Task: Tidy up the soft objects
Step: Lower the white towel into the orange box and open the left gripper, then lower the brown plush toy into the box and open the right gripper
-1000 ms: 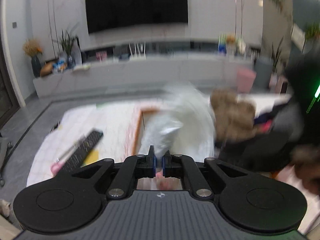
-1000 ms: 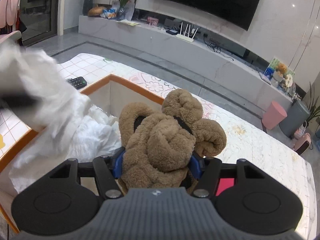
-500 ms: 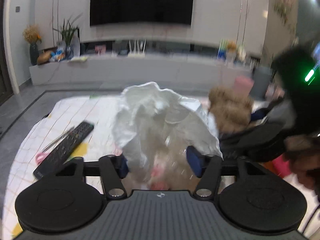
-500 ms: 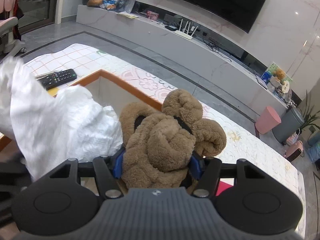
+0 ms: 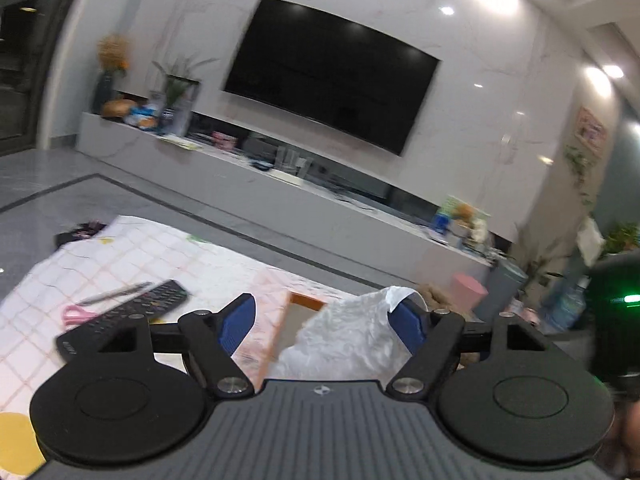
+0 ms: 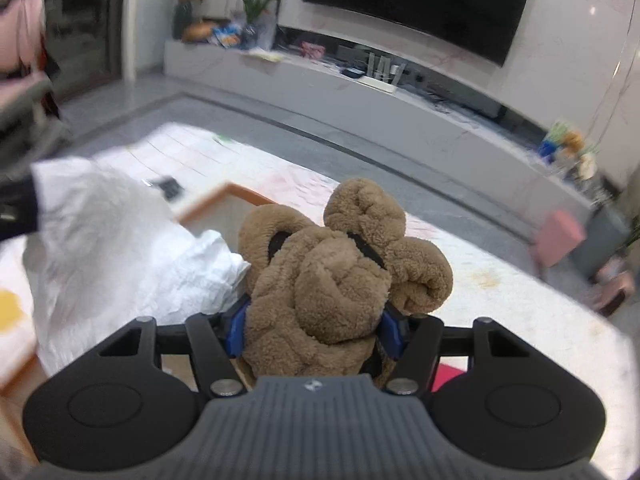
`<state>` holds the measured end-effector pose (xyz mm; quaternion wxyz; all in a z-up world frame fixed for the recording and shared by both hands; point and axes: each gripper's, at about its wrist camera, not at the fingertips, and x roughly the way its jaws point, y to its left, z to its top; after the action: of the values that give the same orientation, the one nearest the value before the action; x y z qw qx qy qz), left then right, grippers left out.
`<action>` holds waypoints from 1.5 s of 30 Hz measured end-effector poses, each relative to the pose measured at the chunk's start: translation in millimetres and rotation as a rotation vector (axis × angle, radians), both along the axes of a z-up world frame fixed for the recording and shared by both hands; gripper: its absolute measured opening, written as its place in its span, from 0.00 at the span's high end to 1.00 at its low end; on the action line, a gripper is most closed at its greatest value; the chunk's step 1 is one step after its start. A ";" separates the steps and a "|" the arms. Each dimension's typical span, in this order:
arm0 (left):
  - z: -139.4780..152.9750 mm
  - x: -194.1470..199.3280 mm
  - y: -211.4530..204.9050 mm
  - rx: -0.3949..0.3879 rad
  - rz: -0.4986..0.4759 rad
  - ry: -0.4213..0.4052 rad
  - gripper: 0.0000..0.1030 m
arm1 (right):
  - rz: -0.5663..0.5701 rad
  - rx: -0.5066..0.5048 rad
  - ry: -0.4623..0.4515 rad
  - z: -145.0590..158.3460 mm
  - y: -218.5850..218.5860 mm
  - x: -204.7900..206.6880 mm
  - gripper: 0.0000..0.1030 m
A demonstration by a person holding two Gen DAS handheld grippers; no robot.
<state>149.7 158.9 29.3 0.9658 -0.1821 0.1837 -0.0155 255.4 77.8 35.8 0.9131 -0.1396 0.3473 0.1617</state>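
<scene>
My left gripper (image 5: 326,326) is open, its blue pads wide apart. A crumpled white plastic bag (image 5: 348,336) lies between and below them, over an orange-rimmed box (image 5: 280,328); its top edge rests against the right pad. In the right wrist view the bag (image 6: 116,248) bulges at the left beside the box rim (image 6: 236,192). My right gripper (image 6: 316,326) is shut on a brown plush toy (image 6: 340,276) and holds it above the box.
A black remote (image 5: 124,320), pink-handled scissors (image 5: 76,314) and a pen lie on the checked tablecloth (image 5: 120,256) to the left. A TV cabinet (image 5: 280,208) and a pink bin (image 6: 560,236) stand beyond the table.
My left gripper, shut on the white bag a second ago, has opened wide and tilted upward. The bag has dropped lower over the box. The right gripper still holds the plush toy.
</scene>
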 end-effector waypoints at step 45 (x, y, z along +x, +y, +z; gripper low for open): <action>-8.3 9.3 -5.4 0.080 -0.045 0.016 0.14 | 0.180 0.117 0.081 -11.6 -6.4 15.6 1.00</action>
<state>158.9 153.6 21.0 0.9702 -0.1391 0.1961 -0.0282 271.0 71.4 24.2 0.8868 -0.1102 0.3597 0.2685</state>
